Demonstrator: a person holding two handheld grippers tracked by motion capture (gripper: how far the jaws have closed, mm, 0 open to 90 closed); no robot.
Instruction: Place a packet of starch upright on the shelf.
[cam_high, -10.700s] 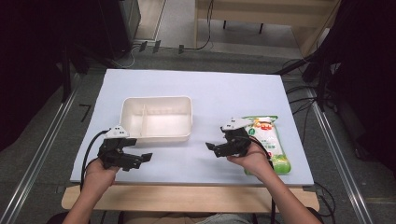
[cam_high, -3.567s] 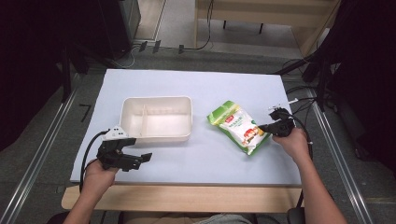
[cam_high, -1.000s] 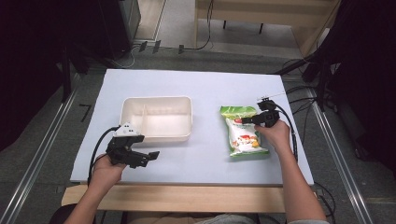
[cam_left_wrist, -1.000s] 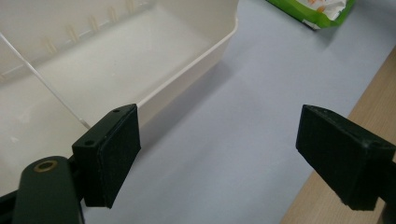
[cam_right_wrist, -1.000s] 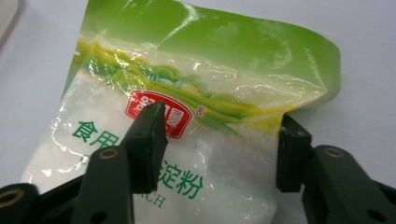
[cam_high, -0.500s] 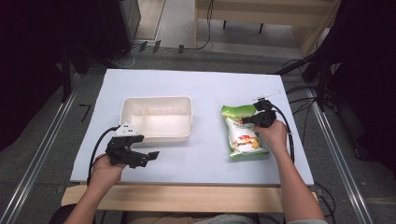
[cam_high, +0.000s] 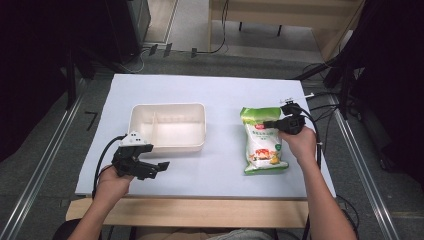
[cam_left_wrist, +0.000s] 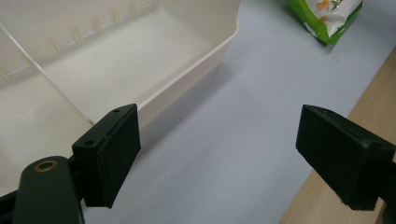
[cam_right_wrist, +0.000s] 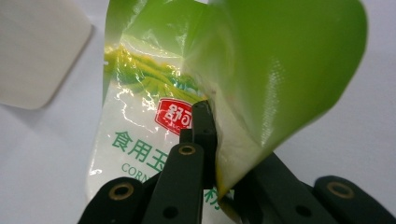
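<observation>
A green and white snack bag (cam_high: 262, 145) lies on the pale mat, right of the white divided tray (cam_high: 200, 112). My right gripper (cam_high: 270, 123) is shut on the bag's upper right edge. In the right gripper view the bag (cam_right_wrist: 149, 79) folds up green over the right gripper (cam_right_wrist: 210, 135), whose jaws stand pressed together on the film. My left gripper (cam_high: 161, 166) hovers open near the tray's front left corner, with nothing between its pads (cam_left_wrist: 114, 154). The left gripper view shows the tray (cam_left_wrist: 201, 65) just ahead and the bag (cam_left_wrist: 327, 16) farther off.
The mat (cam_high: 220, 170) ends at a wooden table edge (cam_high: 200, 212) in front. Cables (cam_high: 325, 107) trail off the right side. Metal rails (cam_high: 45, 160) run along both sides of the table. Dark equipment stands at the back left.
The right gripper has risen a little with the bag's upper edge, which now curls up off the mat. The left hand has stayed put.
</observation>
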